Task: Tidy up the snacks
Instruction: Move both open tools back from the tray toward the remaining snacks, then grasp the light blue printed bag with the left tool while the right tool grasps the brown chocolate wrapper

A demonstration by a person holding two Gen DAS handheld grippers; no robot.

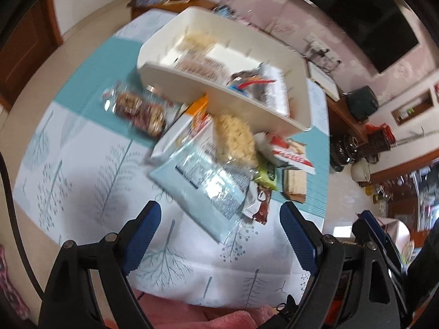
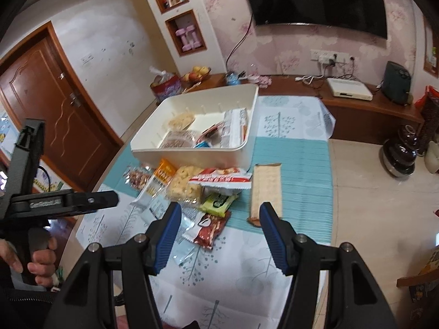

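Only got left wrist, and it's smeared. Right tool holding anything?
Observer: No. The right tool is open and empty, hanging over the near edge of the snack pile.
Operator: What's lined up with it?
Observer: A green pack and a brown-and-white wrapper show between its fingers.
Operator: That long cracker pack, is it in the pile?
Observer: No, the cracker pack lies by itself on the teal strip, lengthwise, right of the pile, its far end near the white bin.
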